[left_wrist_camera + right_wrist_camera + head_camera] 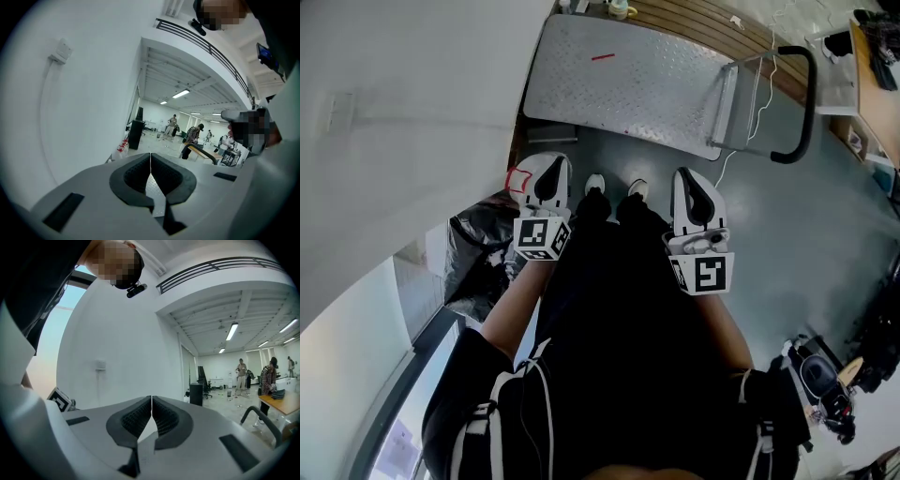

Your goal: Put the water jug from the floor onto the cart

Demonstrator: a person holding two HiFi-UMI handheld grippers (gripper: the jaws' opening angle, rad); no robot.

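Found the left gripper (547,167) and the right gripper (694,178) held side by side ahead of the person's black-clad legs, both pointing toward the cart (628,94).

Checked the left gripper view: jaws pressed together tip to tip, nothing between them. Checked the right gripper view: same condition, jaws together and empty.

Could not place the water jug in any view. Recorded on the cart's checker-plate deck only a short red mark (602,56).

Noted the cart standing on the grey floor (787,234) just beyond the white shoes (594,183), with its black handle (804,103) at the right end. Noted a white cable (761,89) hanging across the handle frame.

Observed a crumpled black bag (483,244) against the foot of the white wall (394,112). Placed it just beside the left gripper and near the cart's near-left corner. Marked a red outline (518,180) on the floor by that gripper's tip.

Logged a wooden slatted strip (694,19) behind the cart, and a small pale vessel (620,8) at the top edge, too small to identify.

Through the gripper views, saw a wall box (61,50) with conduit, a black cabinet (136,133), and people (172,124) standing well away down the hall.
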